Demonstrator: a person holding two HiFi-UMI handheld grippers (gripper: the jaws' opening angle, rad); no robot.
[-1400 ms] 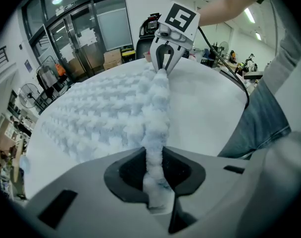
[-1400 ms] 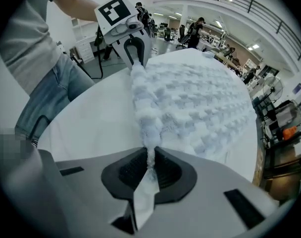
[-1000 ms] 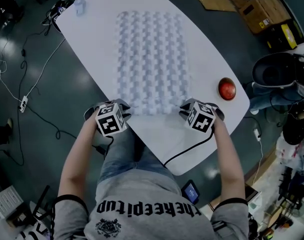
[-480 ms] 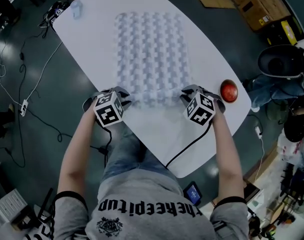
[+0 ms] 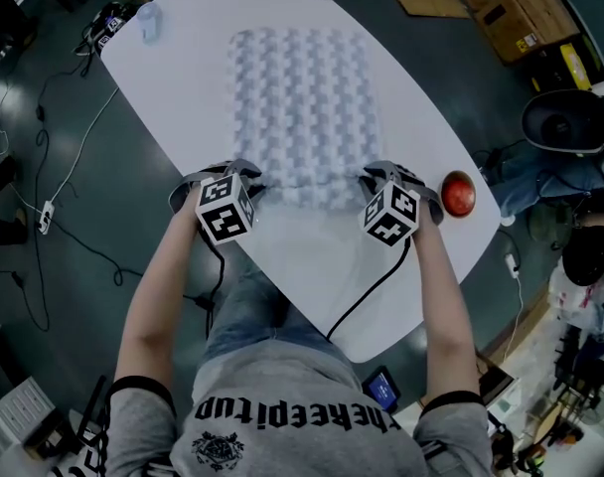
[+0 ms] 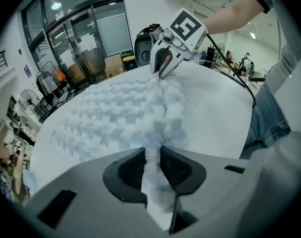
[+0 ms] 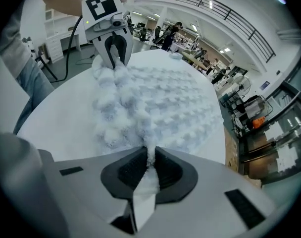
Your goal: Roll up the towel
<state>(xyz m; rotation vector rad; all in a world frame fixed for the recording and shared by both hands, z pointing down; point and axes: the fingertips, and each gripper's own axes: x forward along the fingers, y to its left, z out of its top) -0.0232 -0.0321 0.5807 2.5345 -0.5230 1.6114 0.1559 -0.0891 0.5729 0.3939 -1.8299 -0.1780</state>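
Observation:
A pale blue, bumpy towel (image 5: 302, 107) lies flat on the white table (image 5: 322, 266), its near edge lifted and folded back over itself. My left gripper (image 5: 244, 182) pinches that edge's left corner. In the left gripper view the cloth (image 6: 116, 118) runs between the jaws of the left gripper (image 6: 152, 155), which are opening slightly. My right gripper (image 5: 377, 179) is shut on the right corner; in the right gripper view towel (image 7: 160, 103) is clamped in the right gripper (image 7: 150, 160). Each gripper shows across from the other: right gripper (image 6: 163, 68), left gripper (image 7: 115, 56).
A red round object (image 5: 458, 194) sits on the table just right of my right gripper. A small clear cup (image 5: 149, 20) stands at the table's far left corner. Cables trail on the floor at left; cardboard boxes (image 5: 521, 18) and a black chair (image 5: 570, 122) stand at right.
Both grippers have moved away from the person, up the table, carrying the towel's near edge with them. That edge now lies folded over the towel, nearer the red object.

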